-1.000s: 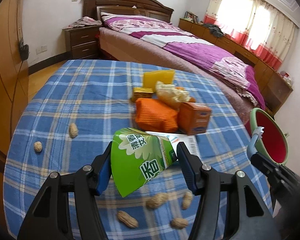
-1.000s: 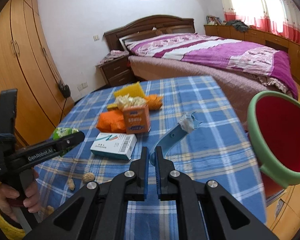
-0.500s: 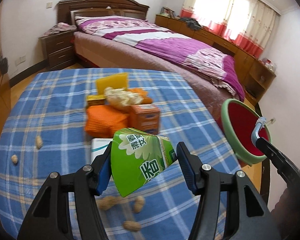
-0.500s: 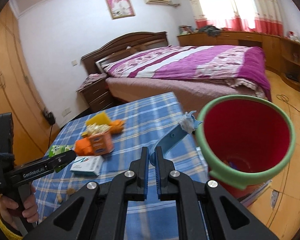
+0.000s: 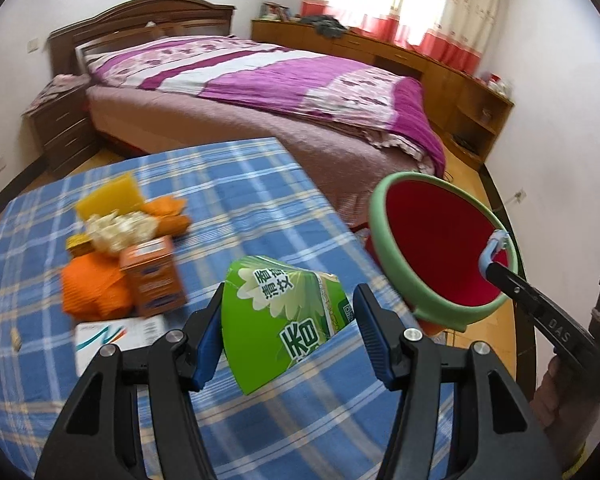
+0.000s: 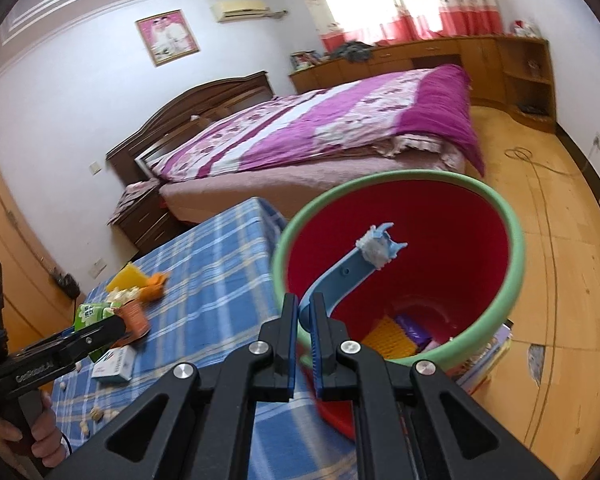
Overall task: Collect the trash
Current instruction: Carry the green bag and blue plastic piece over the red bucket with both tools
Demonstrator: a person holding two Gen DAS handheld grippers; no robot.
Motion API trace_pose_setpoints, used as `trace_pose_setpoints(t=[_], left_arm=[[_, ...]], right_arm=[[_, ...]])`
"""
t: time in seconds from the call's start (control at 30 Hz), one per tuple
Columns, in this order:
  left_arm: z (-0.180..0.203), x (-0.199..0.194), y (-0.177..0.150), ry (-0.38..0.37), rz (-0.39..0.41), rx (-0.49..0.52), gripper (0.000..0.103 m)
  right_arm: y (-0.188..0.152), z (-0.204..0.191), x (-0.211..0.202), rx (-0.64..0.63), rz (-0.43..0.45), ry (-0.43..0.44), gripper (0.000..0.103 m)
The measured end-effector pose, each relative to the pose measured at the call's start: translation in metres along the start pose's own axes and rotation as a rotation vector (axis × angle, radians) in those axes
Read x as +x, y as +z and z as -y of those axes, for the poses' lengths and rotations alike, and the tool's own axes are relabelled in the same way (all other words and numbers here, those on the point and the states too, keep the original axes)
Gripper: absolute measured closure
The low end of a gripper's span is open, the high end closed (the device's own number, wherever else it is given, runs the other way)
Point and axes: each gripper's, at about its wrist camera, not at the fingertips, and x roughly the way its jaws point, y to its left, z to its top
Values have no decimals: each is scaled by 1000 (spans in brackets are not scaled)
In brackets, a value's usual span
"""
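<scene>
Two handheld grippers work over a blue plaid worktop [image 5: 260, 184] in a bedroom. Left gripper [image 5: 288, 332]: its fingers clamp a green carton [image 5: 284, 316], lifted above the cloth. Right gripper [image 6: 304, 320]: its fingers are pinched narrow on a curved blue handle [image 6: 340, 276] that hooks the green rim of a red bucket [image 6: 460, 248], held beside the worktop edge with trash inside. Orange packets [image 5: 96, 288], an orange box [image 5: 152, 276] and a white box [image 5: 116, 336] lie on the cloth.
</scene>
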Motion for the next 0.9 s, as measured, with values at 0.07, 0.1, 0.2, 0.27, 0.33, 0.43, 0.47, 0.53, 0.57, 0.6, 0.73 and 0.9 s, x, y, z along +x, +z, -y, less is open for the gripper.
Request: trace_pose_setpoints(t=[0.07, 0.1, 0.2, 0.27, 0.33, 0.43, 0.47, 0.53, 0.57, 0.6, 0.73, 0.9], left_arm=[[11, 5, 4, -10, -3, 21, 42], [16, 7, 5, -14, -5, 29, 42], [29, 14, 9, -30, -9, 54, 42], [38, 18, 12, -37, -11, 71, 42], [45, 21, 14, -45, -15, 86, 42], [58, 28, 17, -55, -20, 113, 42], [62, 30, 18, -59, -21, 122, 42], [70, 35, 20, -70, -20, 138, 42], [74, 38, 22, -75, -22, 147, 42], [79, 41, 22, -81, -24, 155, 42], [96, 57, 25, -115, -47, 180, 42], [114, 75, 25, -134, -63, 211, 42]], right_arm=[[2, 11, 1, 21, 2, -15, 93], [3, 16, 1, 30, 6, -23, 92], [5, 27, 0, 46, 19, -38, 92], [7, 34, -2, 62, 27, -46, 92], [8, 40, -5, 79, 36, -48, 92], [9, 48, -10, 94, 51, -49, 92], [9, 50, -12, 96, 55, -50, 92], [9, 54, -16, 104, 65, -55, 91], [9, 56, -18, 108, 69, -58, 90], [9, 59, -20, 112, 72, -61, 88], [8, 66, -24, 126, 74, -79, 87], [5, 75, -24, 147, 69, -91, 85]])
